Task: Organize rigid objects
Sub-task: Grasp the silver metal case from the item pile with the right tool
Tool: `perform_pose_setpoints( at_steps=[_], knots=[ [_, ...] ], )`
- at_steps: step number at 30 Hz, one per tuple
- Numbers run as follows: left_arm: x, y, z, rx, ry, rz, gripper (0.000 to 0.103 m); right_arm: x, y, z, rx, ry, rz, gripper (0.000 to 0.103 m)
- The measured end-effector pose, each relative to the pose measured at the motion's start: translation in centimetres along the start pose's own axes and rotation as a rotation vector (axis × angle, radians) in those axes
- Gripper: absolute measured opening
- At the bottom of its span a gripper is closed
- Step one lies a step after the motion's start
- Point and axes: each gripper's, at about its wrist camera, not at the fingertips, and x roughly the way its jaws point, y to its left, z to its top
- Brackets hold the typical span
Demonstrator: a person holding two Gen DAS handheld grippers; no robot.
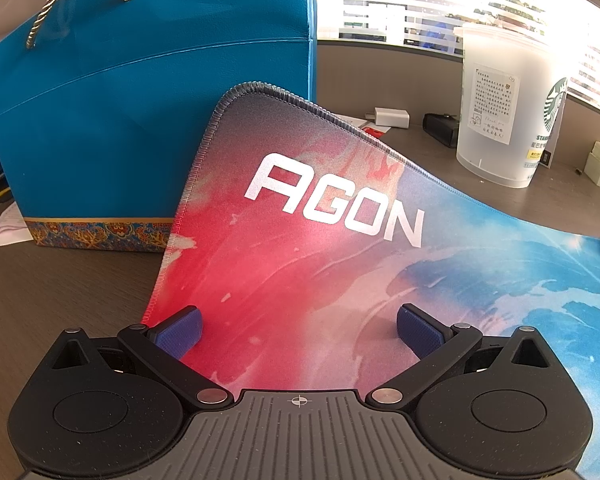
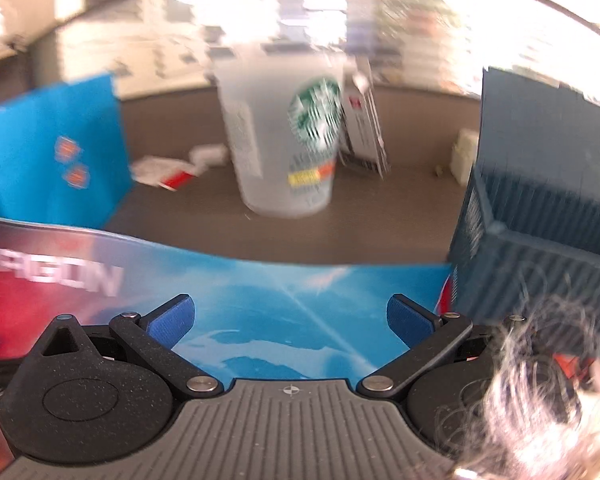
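A red and blue AGON mouse mat (image 1: 300, 240) lies on the brown desk, its far left corner curled up against a blue gift bag (image 1: 140, 92). My left gripper (image 1: 298, 330) is open and empty, low over the red part of the mat. My right gripper (image 2: 290, 320) is open and empty over the blue part of the mat (image 2: 280, 304). A translucent Starbucks cup (image 2: 288, 136) stands upright on the desk beyond the mat; it also shows in the left wrist view (image 1: 504, 104). The right wrist view is blurred.
A dark blue ribbed box (image 2: 540, 216) stands close at the right of the right gripper. A white charger (image 1: 392, 117), a black object (image 1: 440, 128) and papers (image 2: 168, 168) lie behind the mat. The blue bag (image 2: 52, 152) stands left. A fuzzy white object (image 2: 540, 412) covers the right view's lower corner.
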Motion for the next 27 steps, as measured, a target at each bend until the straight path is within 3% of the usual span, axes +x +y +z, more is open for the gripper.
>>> perform_pose_setpoints(
  at_steps=[6, 10, 12, 17, 22, 24, 27],
  knots=[
    [0.0, 0.0, 0.0, 0.000, 0.000, 0.000, 0.103, -8.1, -4.8, -1.3, -0.123, -0.057, 0.260, 0.103],
    [0.0, 0.0, 0.0, 0.000, 0.000, 0.000, 0.103, -12.0, -9.0, -2.5, -0.253, 0.029, 0.431, 0.103],
    [0.0, 0.0, 0.0, 0.000, 0.000, 0.000, 0.103, -13.0, -10.4, -3.4, -0.364, 0.094, 0.447, 0.103],
    [0.0, 0.0, 0.0, 0.000, 0.000, 0.000, 0.103, -13.8, -12.5, -5.9, -0.595, 0.205, 0.368, 0.103],
    [0.0, 0.0, 0.0, 0.000, 0.000, -0.001, 0.103, -13.8, -15.1, -7.4, -0.640, 0.216, 0.465, 0.103],
    [0.0, 0.0, 0.0, 0.001, 0.000, -0.001, 0.103, -13.5, -14.9, -7.8, -0.682, 0.206, 0.453, 0.101],
    [0.0, 0.0, 0.0, 0.001, 0.000, -0.001, 0.103, -12.5, -15.2, -7.8, -0.714, 0.222, 0.453, 0.087]
  ],
)
